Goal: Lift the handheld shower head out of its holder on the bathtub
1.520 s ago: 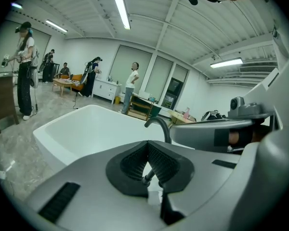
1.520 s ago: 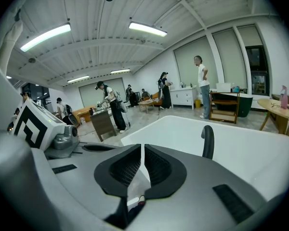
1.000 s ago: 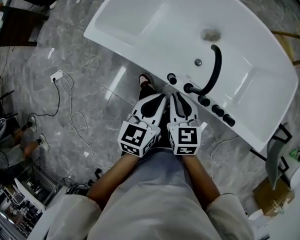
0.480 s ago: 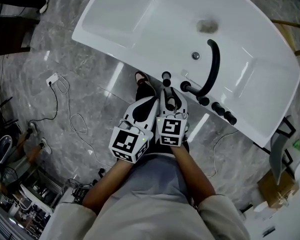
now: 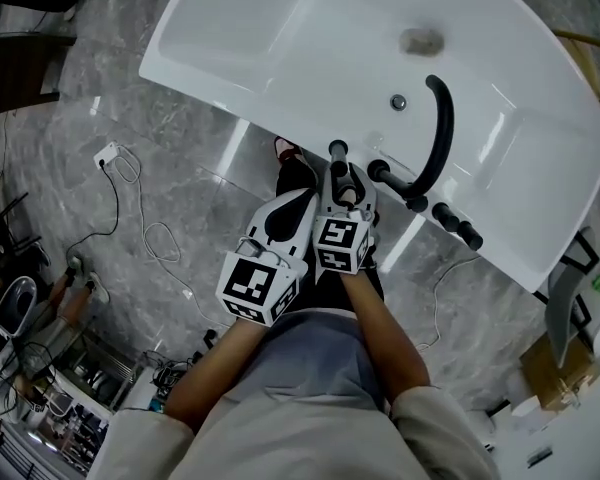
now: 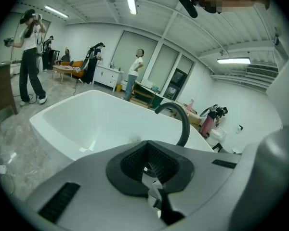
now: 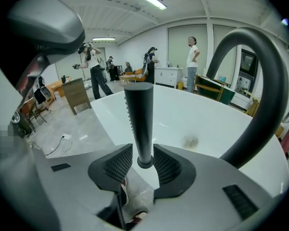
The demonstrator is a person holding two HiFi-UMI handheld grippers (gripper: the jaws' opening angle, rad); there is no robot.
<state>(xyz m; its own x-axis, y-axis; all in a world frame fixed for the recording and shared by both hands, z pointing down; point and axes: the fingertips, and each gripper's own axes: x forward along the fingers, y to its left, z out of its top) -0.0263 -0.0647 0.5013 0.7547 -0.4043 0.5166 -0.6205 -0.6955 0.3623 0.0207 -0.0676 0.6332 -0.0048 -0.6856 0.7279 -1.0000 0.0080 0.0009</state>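
Observation:
The black handheld shower head [image 7: 138, 114] stands upright in its holder on the white bathtub's [image 5: 205, 73] near rim, and the head view shows the shower head [image 5: 336, 154] at my right gripper's tips. My right gripper [image 7: 142, 163] has just been opening its jaws. They now stand open on either side of the shower head's lower end, with a gap at each pad. To its left my left gripper [image 5: 298, 200] hangs over the floor, short of the tub. In its own view the left gripper [image 6: 149, 165] looks shut, with nothing between the pads.
A black arched faucet spout [image 5: 442, 133] rises just right of the shower head, with black knobs [image 5: 455, 225] along the rim. A power strip and cable [image 5: 115, 153] lie on the grey marble floor. Several people [image 6: 29, 57] stand in the room beyond.
My right gripper has moved forward and down to the tub rim, and the shower head now stands between its jaws. The left gripper has sunk slightly beside it.

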